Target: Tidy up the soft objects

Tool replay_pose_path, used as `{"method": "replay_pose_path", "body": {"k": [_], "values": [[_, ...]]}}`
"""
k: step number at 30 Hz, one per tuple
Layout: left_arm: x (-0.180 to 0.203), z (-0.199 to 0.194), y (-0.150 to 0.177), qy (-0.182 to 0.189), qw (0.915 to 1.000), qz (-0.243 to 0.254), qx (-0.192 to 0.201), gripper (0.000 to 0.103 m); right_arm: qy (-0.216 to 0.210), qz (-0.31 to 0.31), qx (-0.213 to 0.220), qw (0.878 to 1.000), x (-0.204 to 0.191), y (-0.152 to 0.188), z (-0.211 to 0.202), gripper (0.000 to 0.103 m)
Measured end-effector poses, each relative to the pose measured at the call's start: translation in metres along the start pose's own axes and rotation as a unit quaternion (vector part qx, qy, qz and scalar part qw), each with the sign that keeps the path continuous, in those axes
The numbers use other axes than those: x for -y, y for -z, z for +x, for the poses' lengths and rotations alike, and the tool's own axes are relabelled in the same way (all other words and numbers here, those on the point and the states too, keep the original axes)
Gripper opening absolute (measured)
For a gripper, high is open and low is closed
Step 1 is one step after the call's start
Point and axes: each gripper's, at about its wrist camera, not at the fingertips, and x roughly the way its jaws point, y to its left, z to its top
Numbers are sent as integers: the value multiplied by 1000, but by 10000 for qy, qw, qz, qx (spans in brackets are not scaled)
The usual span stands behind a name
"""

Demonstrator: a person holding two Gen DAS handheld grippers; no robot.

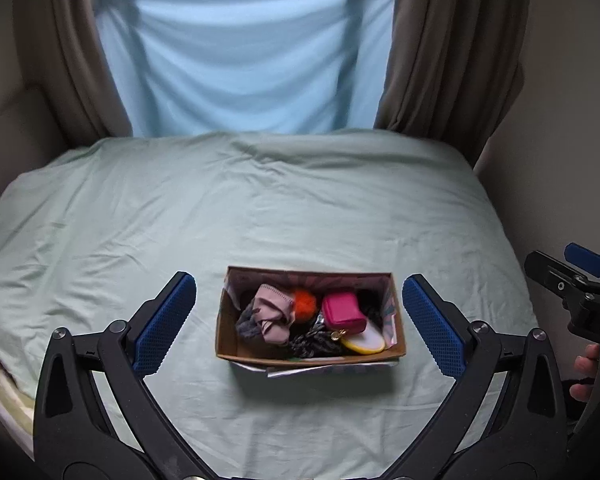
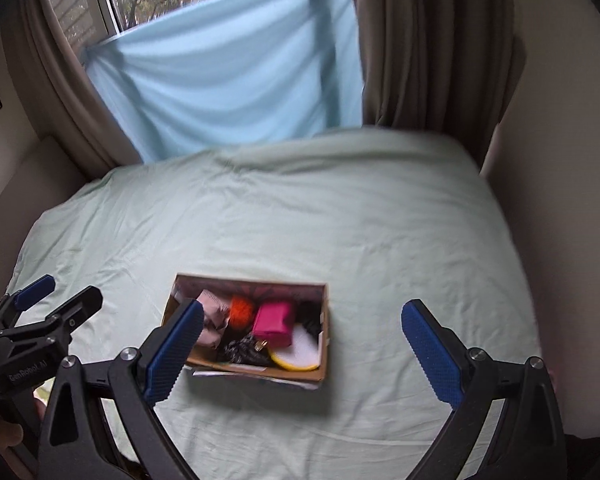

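Both tongs wide open, nothing held. Left gripper (image 1: 299, 322) hangs over the near part of the bed (image 1: 260, 208), its blue pads (image 1: 165, 322) splayed to either side of the cardboard box (image 1: 226, 344); the box shows in the gap between the fingers, not touched by them. Right gripper (image 2: 302, 354) is spread just as wide, also above the sheet. From its camera the box (image 2: 300, 374) lies left of centre, with the left-hand pad (image 2: 175, 354) overlapping the box's near left corner in view; can't tell whether it touches or just hovers in front. The right-hand pad is well apart from the box, over bare sheet.

Box sits near the bed's near edge, roughly midway across, long side toward the cameras. Inside: pale pink cloth (image 1: 272, 314) at left, orange fluffy ball (image 1: 305, 299) behind it, magenta pouch (image 1: 342, 311) right of centre, yellow-rimmed white round pad (image 1: 366, 342) at the near right corner, dark grey knit item (image 1: 312, 342) along the near wall.

Each gripper shows at the edge of the other's view: right one (image 1: 576, 276) at far right, left one (image 2: 52, 300) at far left. Right-wrist picture is slightly motion-blurred.
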Motion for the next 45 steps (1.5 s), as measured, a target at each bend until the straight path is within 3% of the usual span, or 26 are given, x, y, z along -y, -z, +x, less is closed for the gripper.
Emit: {"method": "replay_pose_path", "body": {"k": [7,11,15,25,45], "values": [[31,-76,-15,-47,9953,225,936,103,415,-124,829,9956,13,-6,-75,99],[38,-98,-13,69,9928,156,1186,103,556,-33,1125,9921,24,-4,-101,99],[44,-105,-4,-64,9906,163,1356,103,605,-18,1261,9902,30,2,-115,99],[48,-105,4,-96,9891,138,1463,103,636,-23,1601,9850,38,4,-134,99],[51,-100,2,-119,9879,151,1538,103,594,-97,1743,9829,38,-4,-130,99]]}}
